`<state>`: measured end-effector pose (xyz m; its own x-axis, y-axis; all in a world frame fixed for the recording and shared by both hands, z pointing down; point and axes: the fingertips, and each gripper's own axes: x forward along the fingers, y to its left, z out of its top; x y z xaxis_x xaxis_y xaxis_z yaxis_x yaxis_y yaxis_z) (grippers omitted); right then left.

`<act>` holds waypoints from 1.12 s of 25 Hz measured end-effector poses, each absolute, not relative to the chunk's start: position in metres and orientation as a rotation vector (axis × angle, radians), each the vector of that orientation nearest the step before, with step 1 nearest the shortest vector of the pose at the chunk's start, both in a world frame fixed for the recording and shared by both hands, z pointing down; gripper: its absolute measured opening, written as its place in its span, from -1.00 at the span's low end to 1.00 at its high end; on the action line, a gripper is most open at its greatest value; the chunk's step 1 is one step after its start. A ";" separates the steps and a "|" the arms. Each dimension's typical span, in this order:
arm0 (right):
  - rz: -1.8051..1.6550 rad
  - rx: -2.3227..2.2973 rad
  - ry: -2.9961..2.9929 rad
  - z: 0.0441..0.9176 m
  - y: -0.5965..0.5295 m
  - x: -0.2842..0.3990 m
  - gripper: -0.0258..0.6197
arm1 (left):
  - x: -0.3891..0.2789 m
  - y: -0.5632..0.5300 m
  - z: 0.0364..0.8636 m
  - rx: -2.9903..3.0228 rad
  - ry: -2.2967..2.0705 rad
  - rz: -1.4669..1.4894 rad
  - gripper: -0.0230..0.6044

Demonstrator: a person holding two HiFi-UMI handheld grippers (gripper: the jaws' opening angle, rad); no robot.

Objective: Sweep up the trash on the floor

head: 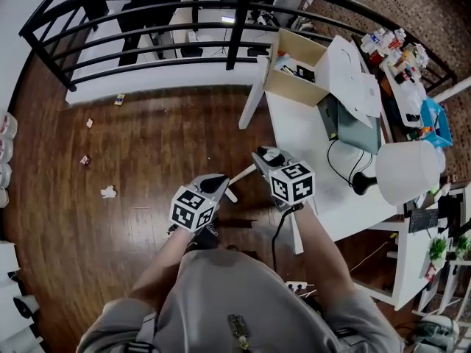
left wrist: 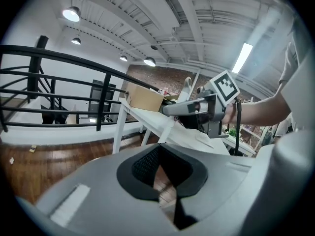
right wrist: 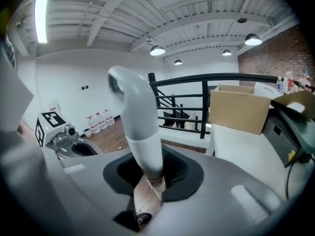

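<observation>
4 scraps of trash [head: 108, 192] lie on the floor [head: 154, 145], well left of both grippers. Right gripper [right wrist: 147, 183] holds a pale, upward-slanting handle [right wrist: 140, 127] in its fingers; left gripper [left wrist: 165, 183], nearer the trash, has its fingers closed and empty.

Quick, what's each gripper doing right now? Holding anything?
Left gripper: closed, nothing in it.
Right gripper: closed on a white handle.

I see trash scraps [head: 109, 192] on floor [head: 162, 145] left; worktop [head: 302, 138] right, box [head: 294, 87] on its far end; railing [head: 237, 35] beyond.
</observation>
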<state>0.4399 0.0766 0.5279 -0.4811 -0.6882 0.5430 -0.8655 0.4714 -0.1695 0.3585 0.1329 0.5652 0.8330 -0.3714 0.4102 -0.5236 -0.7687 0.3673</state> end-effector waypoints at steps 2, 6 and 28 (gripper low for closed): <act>0.553 1.260 -2.359 0.509 0.082 0.429 -0.70 | 0.358 0.139 0.566 2.535 -0.662 0.420 -0.91; 0.464 1.169 -2.460 0.472 0.110 0.410 -0.70 | 0.358 0.163 0.572 2.520 -0.684 0.404 -0.91; 0.268 0.290 -2.891 0.356 0.299 0.223 -0.70 | 0.251 0.301 0.579 2.254 -1.364 0.319 -0.18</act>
